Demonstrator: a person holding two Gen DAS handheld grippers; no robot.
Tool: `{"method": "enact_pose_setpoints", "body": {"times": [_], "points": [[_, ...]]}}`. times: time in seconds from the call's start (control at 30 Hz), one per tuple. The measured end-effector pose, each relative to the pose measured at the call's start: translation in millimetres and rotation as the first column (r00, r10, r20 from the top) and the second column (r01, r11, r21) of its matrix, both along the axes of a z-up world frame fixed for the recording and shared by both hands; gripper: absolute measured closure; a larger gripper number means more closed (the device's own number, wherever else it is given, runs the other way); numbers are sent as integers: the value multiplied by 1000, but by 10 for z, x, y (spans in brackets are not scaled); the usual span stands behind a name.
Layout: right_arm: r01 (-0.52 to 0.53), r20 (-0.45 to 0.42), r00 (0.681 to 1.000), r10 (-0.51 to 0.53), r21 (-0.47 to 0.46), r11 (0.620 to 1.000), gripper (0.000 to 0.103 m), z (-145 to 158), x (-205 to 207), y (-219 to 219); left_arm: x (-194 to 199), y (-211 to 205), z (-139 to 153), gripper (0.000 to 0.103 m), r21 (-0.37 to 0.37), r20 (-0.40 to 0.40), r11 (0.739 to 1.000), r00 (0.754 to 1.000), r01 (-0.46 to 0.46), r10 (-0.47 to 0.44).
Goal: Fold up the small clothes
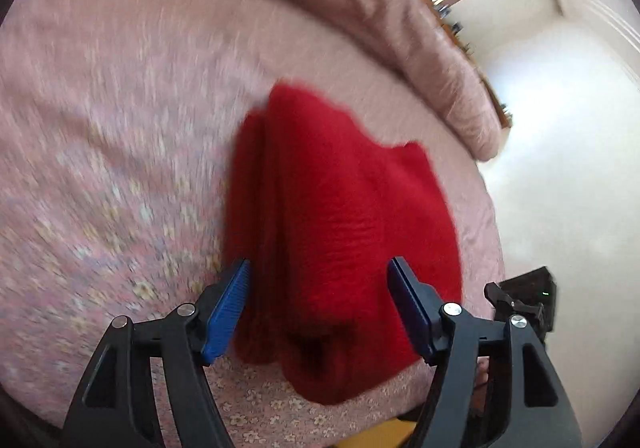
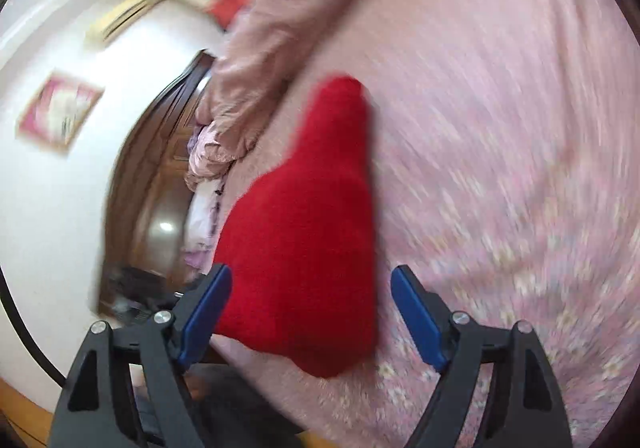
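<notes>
A red knitted garment (image 1: 340, 216) lies folded in a bundle on the pink floral bedsheet (image 1: 120, 168). My left gripper (image 1: 320, 268) is open, its blue pads on either side of the garment's near end, holding nothing. In the right wrist view the same red garment (image 2: 308, 248) lies on the sheet (image 2: 500, 168). My right gripper (image 2: 310, 276) is open above its near edge, with the garment showing between the fingers. Both views are motion-blurred.
A rolled pink quilt (image 1: 420, 28) lies along the far side of the bed, also in the right wrist view (image 2: 272, 40). A dark wooden headboard (image 2: 160, 176) stands at the left. A black device (image 1: 528, 300) sits past the bed's right edge.
</notes>
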State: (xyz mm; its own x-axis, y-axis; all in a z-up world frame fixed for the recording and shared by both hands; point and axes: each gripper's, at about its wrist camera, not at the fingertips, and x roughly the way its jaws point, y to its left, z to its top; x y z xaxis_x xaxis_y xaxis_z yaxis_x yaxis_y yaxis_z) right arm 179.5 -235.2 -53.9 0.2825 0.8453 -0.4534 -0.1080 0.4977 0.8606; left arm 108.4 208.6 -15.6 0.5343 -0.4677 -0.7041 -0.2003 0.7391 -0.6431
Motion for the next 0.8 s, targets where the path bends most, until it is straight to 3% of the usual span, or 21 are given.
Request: {"method": "enact_pose_setpoints", "body": {"times": [0.07, 0.23, 0.43, 0.6, 0.8], "points": [[-11, -88, 996, 19, 89, 996, 17, -232, 39, -29, 12, -15, -93, 38, 16, -19, 1000, 1000, 3, -3], [-75, -84, 993, 81, 81, 994, 18, -300, 64, 125, 115, -41, -202, 25, -28, -17, 1000, 1000, 9, -10], [-130, -74, 988, 133, 36, 991, 15, -270, 326, 552, 530, 53, -402, 21, -203, 2, 975, 996, 86, -87], [-143, -67, 988, 142, -23, 989, 9, -251, 560, 797, 777, -17, -449, 19, -204, 14, 960, 981, 191, -192], [-242, -41, 970, 241, -20, 970, 13, -193, 457, 833, 563, -127, -443, 20, -229, -25, 940, 964, 251, -264]]}}
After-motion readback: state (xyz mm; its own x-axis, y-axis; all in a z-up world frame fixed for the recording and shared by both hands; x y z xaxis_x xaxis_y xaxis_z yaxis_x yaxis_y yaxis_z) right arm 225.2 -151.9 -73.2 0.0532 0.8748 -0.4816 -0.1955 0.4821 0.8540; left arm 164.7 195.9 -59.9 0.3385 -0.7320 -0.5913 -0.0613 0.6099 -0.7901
